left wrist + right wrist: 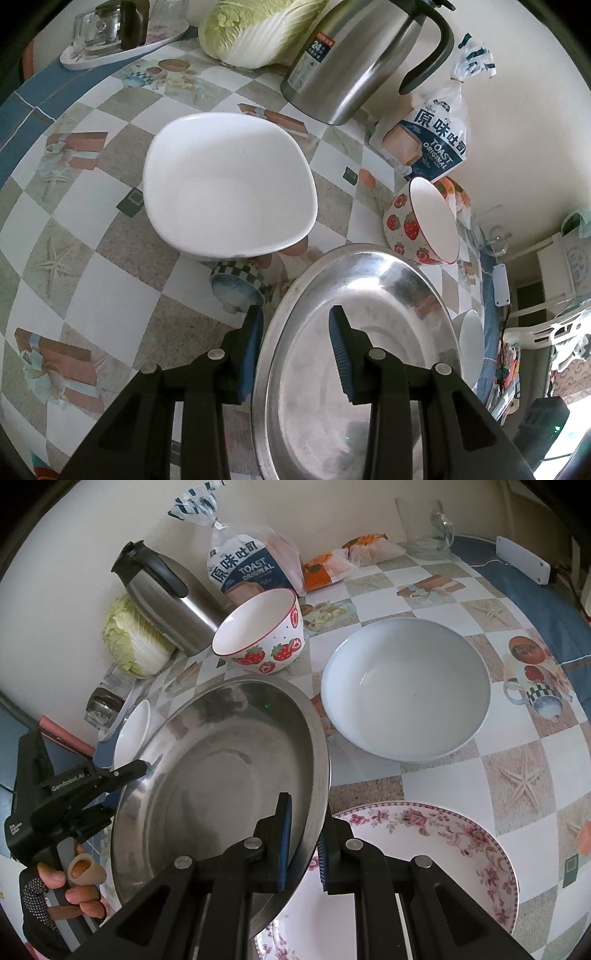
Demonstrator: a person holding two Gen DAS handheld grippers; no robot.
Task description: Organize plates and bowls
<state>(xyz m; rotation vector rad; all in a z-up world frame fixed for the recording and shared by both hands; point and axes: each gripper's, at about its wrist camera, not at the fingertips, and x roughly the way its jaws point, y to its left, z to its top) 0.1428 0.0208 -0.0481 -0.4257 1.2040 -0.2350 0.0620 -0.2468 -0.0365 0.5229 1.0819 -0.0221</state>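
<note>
A large steel basin [388, 295] [221, 775] hangs tilted between both grippers. My left gripper [295, 312] straddles its rim, one blue pad outside and one inside, shut on it. It also shows at the left of the right wrist view, left gripper [127, 775]. My right gripper [304, 805] is shut on the opposite rim, above a floral plate [443, 849]. A squarish white bowl [229, 184] [133, 731] sits beyond the left gripper. A round white bowl [406, 690] and a strawberry bowl [406, 221] [273, 646] stand behind the basin.
A steel kettle [351, 62] [170, 602], a cabbage [251, 33] [129, 642] and a toast bag [424, 136] [251, 568] line the wall. A tray with glass jars [110, 40] sits far left. A glass mug [424, 524] stands at the back right. A person's hand [74, 878] holds the left gripper.
</note>
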